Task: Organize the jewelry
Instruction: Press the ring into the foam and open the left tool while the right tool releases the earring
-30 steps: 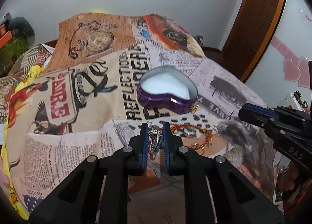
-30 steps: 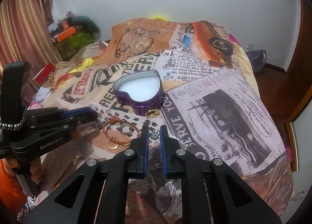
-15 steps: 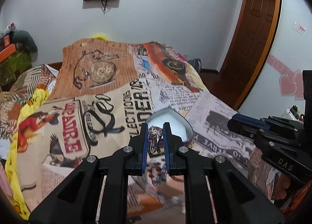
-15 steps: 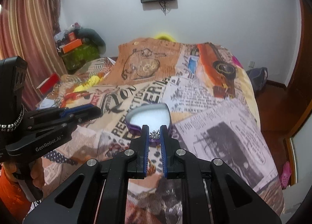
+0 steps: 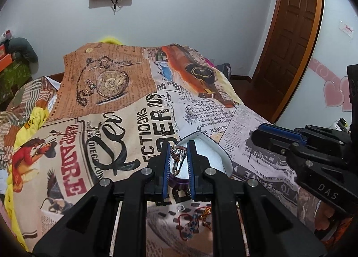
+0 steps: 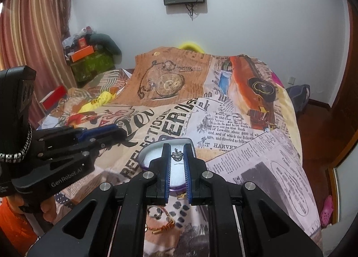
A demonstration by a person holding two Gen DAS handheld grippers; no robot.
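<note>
Jewelry partway sorted: ring (image 5: 177, 158) pinched in left gripper (image 5: 178, 156), small charm (image 6: 176, 155) pinched in right gripper (image 6: 176, 156), both poised above heart-shaped box (image 5: 216, 152). Box apparently bare inside. Bracelets (image 5: 194, 219) and loose ring (image 6: 154, 212) left on bedspread (image 5: 111, 123).

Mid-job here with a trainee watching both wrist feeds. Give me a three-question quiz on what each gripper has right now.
1. True or false: the left gripper grips a ring.
2. The right gripper grips: A) a small silver ornament B) a coin C) nothing.
3. What shape is the purple box beyond both grippers?

Key: 1 true; 2 A, the small silver ornament; 3 heart-shaped, with white lining.
</note>
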